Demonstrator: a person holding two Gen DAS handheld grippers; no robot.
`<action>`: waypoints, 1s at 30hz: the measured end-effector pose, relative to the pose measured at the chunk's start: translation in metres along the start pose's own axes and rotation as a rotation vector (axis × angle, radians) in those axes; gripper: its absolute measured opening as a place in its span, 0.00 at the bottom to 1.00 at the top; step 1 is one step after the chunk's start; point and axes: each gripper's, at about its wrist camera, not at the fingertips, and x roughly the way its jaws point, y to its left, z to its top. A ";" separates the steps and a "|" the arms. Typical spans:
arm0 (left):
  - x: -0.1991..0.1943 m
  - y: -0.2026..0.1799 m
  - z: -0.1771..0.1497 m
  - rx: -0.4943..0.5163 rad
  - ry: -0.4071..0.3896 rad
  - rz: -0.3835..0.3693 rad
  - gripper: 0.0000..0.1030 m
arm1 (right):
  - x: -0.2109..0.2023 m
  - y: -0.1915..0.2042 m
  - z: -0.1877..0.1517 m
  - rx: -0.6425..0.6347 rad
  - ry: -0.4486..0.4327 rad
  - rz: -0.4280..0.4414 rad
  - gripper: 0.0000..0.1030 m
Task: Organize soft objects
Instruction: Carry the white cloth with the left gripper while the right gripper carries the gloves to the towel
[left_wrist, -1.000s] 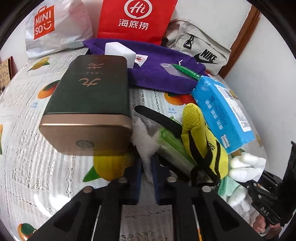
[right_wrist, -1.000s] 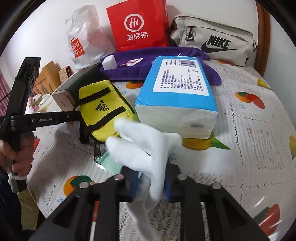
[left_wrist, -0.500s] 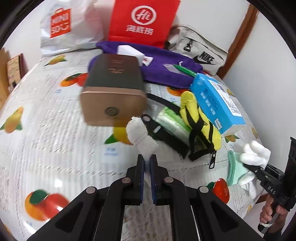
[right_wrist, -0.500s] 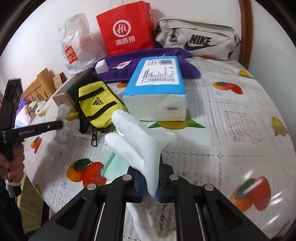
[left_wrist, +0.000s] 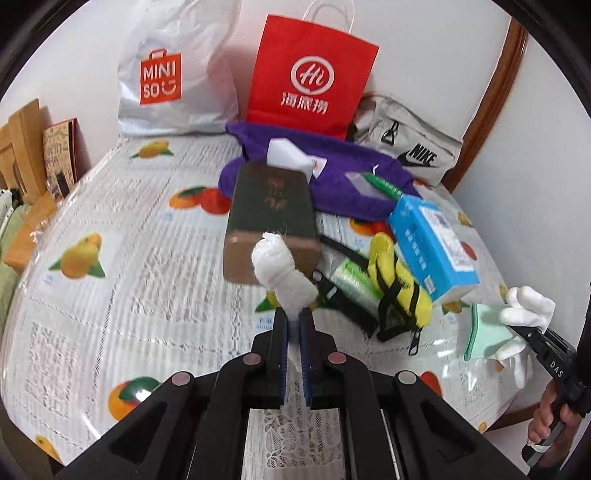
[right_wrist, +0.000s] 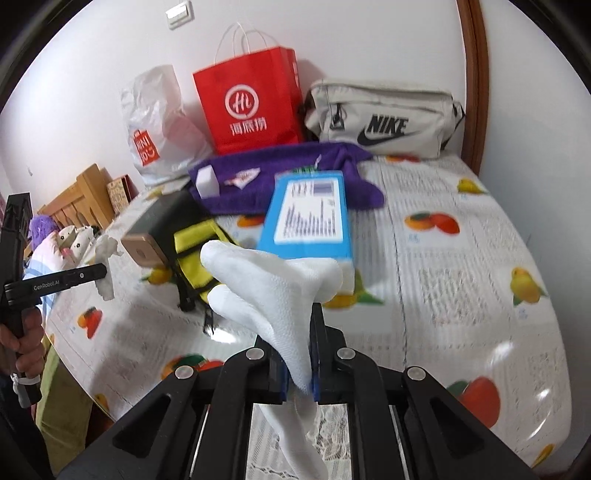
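Lifting: both tools have risen off the desk since a second ago, each carrying a white piece clear of the fruit-printed plastic cover (left_wrist: 122, 295).
Left tool (left_wrist: 294, 334): clenched on a crumpled white soft wad (left_wrist: 282, 271); a second back the wad lay low beside the dark green box with the bronze end (left_wrist: 271, 218), now it hangs in the air in front of that box.
Right tool (right_wrist: 298, 363): its jaws have just been closing and now pinch the white knitted glove (right_wrist: 273, 288) by its palm, fingers splayed upward, cuff drooping below the jaws.
Mint cloth (left_wrist: 485, 330): a pale green soft piece rides up with the glove in the left view; whether it is pinched too or merely clinging, I cannot tell.
Left on the desk: the yellow mesh pouch with black straps (left_wrist: 400, 284), the blue tissue pack (left_wrist: 430, 245) and the purple towel (left_wrist: 347, 188) sit toward the far right corner; the grey Nike bag (right_wrist: 384, 118) is at the far edge against the wall.
Meaning: two soft items are picked and airborne, so sorting has begun, yet neither has a resting place so far.
Likely next: carrying them to a common spot, perhaps the open near-left area of the desk.
Risk: the glove's loose cuff could slip.
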 end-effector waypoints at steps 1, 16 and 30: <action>-0.002 -0.001 0.003 0.000 -0.005 -0.002 0.06 | -0.002 0.001 0.005 -0.004 -0.009 0.002 0.09; 0.001 -0.017 0.061 0.015 -0.040 -0.020 0.06 | -0.008 0.014 0.074 -0.054 -0.094 0.037 0.08; 0.043 -0.017 0.121 0.004 -0.030 -0.016 0.07 | 0.038 0.022 0.140 -0.096 -0.111 0.083 0.08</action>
